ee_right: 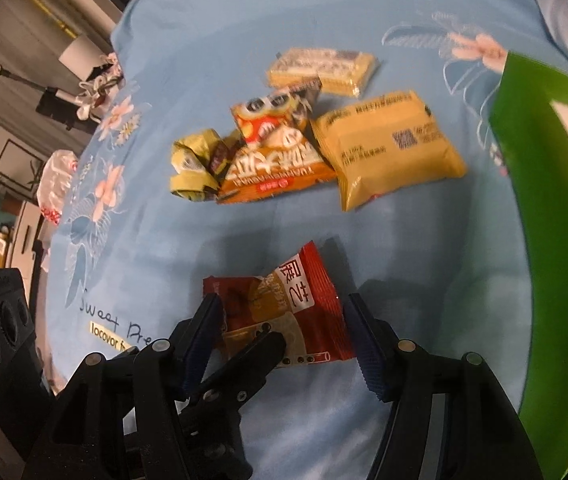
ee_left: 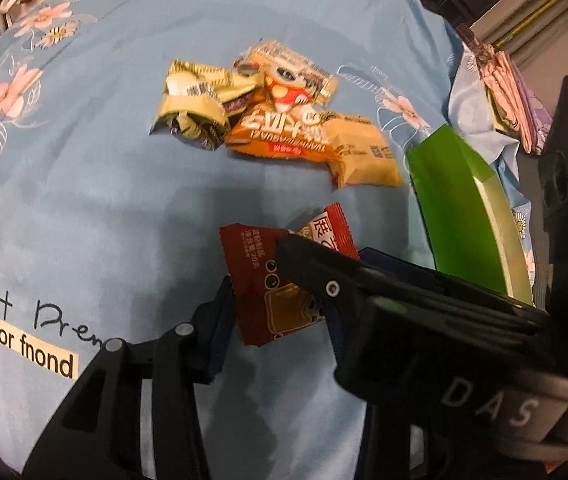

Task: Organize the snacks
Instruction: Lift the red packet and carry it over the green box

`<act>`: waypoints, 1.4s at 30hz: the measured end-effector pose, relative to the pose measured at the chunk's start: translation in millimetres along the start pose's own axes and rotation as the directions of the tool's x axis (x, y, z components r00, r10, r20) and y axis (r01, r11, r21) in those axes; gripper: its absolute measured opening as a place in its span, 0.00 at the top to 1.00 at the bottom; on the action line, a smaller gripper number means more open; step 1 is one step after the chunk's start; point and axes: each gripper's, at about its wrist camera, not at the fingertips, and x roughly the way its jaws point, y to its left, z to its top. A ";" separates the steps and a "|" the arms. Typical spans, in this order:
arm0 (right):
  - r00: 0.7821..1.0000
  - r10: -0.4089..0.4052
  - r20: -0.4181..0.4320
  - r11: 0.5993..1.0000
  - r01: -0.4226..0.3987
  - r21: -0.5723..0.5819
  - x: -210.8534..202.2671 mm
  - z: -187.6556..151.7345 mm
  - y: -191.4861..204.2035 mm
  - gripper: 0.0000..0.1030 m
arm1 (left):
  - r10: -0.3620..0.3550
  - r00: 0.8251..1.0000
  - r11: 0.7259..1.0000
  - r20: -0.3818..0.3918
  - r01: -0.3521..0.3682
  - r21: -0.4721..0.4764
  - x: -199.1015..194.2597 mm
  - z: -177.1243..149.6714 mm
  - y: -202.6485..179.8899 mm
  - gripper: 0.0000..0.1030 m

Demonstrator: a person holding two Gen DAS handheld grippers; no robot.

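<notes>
A red snack packet (ee_left: 262, 280) is pinched between the nearly closed pads of the left gripper (ee_left: 280, 304), low over the blue floral sheet (ee_left: 104, 200). The right gripper (ee_right: 284, 340) is held half open, straddling it without contact. A green box (ee_right: 556, 240) stands at the right.

Blue sheet (ee_right: 324, 8) (floral), snack packets (ee_right: 388, 144)

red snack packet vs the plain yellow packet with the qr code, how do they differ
The red snack packet lies alone, nearest the cameras, between the jaws of both hand-held grippers; the yellow packet lies farther off, touching the orange packet in the pile. The red one looks creased and buckled; the yellow one puffy and smooth. Both lie on the blue cloth.
</notes>
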 end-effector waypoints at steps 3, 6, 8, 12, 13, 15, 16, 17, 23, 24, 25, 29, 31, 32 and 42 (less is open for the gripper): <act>0.999 -0.009 0.044 1.000 0.010 -0.011 -10.4 -0.5 3.8 0.36 | -0.010 0.999 1.000 0.040 0.009 0.016 -6.5 0.2 -4.2 0.60; 0.996 -0.013 0.087 1.000 0.015 -0.018 -19.5 -0.7 7.3 0.36 | -0.020 0.997 0.999 0.076 0.018 0.034 -11.8 0.4 -7.8 0.60; 0.994 -0.012 0.111 1.000 0.014 -0.019 -24.9 -1.0 8.9 0.36 | -0.027 0.994 0.999 0.107 0.023 0.045 -16.1 0.2 -10.2 0.60; 0.985 -0.025 0.169 0.999 0.030 -0.029 -38.0 -2.6 13.1 0.36 | -0.061 0.988 0.997 0.142 0.054 0.052 -19.8 1.5 -13.9 0.60; 0.983 -0.031 0.182 0.999 0.038 -0.033 -40.3 -2.7 14.9 0.36 | -0.066 0.986 0.997 0.150 0.059 0.053 -19.9 2.5 -15.8 0.60; 0.979 -0.033 0.201 0.998 0.042 -0.037 -44.8 -3.5 17.1 0.36 | -0.073 0.983 0.996 0.170 0.063 0.064 -23.6 1.7 -17.2 0.60; 0.978 -0.032 0.205 0.999 0.040 -0.036 -46.4 -3.8 17.2 0.36 | -0.073 0.981 0.996 0.178 0.061 0.070 -25.2 1.7 -18.1 0.60; 0.977 -0.031 0.209 0.999 0.039 -0.035 -47.5 -3.8 17.7 0.36 | -0.071 0.979 0.995 0.189 0.057 0.078 -26.3 1.5 -19.4 0.60; 0.971 -0.043 0.234 0.998 0.052 -0.033 -54.2 -4.7 17.9 0.36 | -0.092 0.973 0.993 0.209 0.075 0.087 -28.7 -0.7 -21.7 0.60; 0.970 -0.045 0.238 0.998 0.055 -0.034 -55.3 -5.1 18.0 0.36 | -0.095 0.972 0.993 0.213 0.077 0.090 -31.3 -1.8 -20.2 0.60; 0.969 -0.044 0.242 0.998 0.053 -0.032 -56.4 -5.6 18.0 0.36 | -0.096 0.971 0.993 0.219 0.078 0.092 -32.1 -2.1 -20.9 0.60; 0.967 -0.043 0.251 0.998 0.051 -0.027 -60.0 -6.3 18.2 0.36 | -0.101 0.965 0.991 0.241 0.078 0.106 -34.3 -2.7 -24.6 0.60; 0.965 -0.049 0.256 0.998 0.057 -0.024 -61.1 -6.5 18.6 0.36 | -0.111 0.965 0.991 0.239 0.090 0.098 -34.4 -2.3 -22.6 0.60; 0.965 -0.051 0.256 0.998 0.058 -0.020 -61.3 -6.3 18.8 0.36 | -0.115 0.964 0.991 0.239 0.095 0.094 -34.1 -2.0 -22.2 0.60; 0.967 -0.072 0.243 0.996 0.081 -0.030 -63.8 -4.9 21.5 0.36 | -0.127 0.957 0.990 0.260 0.108 0.086 -36.2 -3.2 -24.1 0.60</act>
